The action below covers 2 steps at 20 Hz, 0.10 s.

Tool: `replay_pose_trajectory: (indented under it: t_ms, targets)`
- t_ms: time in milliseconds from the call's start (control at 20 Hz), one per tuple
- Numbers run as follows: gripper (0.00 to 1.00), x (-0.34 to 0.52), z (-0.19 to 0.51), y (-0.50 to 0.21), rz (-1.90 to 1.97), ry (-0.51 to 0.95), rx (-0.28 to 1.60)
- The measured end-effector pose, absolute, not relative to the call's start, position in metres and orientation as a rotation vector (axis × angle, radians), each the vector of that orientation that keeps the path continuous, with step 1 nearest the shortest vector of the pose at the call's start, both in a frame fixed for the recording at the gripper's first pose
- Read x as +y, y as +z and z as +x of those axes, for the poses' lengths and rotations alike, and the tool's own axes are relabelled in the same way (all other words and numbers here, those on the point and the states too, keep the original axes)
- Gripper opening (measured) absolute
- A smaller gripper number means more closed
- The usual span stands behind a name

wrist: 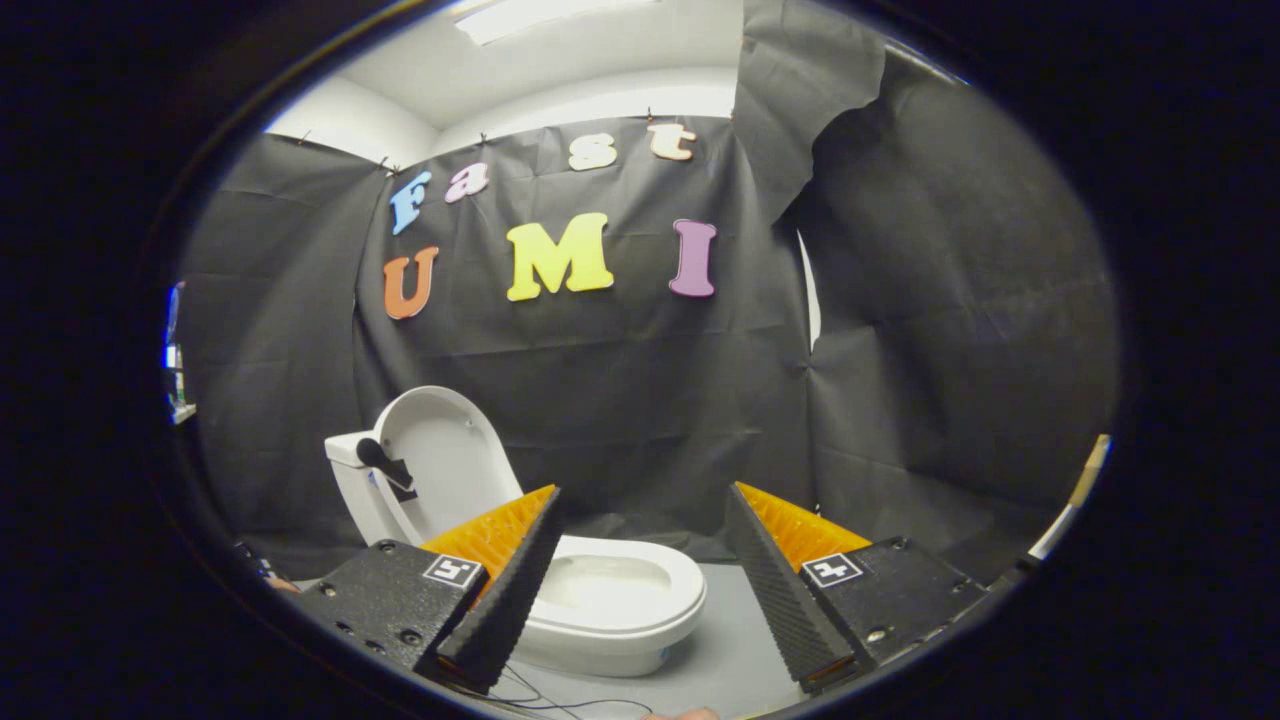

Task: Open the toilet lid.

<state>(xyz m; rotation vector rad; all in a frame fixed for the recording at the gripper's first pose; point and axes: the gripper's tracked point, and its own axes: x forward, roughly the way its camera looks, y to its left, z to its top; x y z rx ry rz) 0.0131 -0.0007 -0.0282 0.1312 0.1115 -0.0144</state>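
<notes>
A white toilet [610, 600] stands on the grey floor just ahead of my fingers, toward the left one. Its lid [445, 465] is raised upright and leans back against the white tank [352, 490]. The bowl and seat lie uncovered, partly hidden behind my left finger. A dark handle [380, 462] sticks out from the tank's side in front of the lid. My gripper [640, 520] is open, its fingers wide apart with nothing between them, held a little back from the bowl's rim.
Black cloth walls close in behind and to the right of the toilet. Grey floor [730, 640] runs between the fingers. Thin dark cables [540, 695] trail on the floor near the toilet's base. A pale edge [1085, 480] shows at the far right.
</notes>
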Motion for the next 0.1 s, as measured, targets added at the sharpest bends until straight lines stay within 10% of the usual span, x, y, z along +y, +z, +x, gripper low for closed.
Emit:
replay_pose_trajectory:
  t_ms: [100]
  targets:
    - [1.0,0.0021,0.0138,-0.0314,0.15,-0.007,0.114]
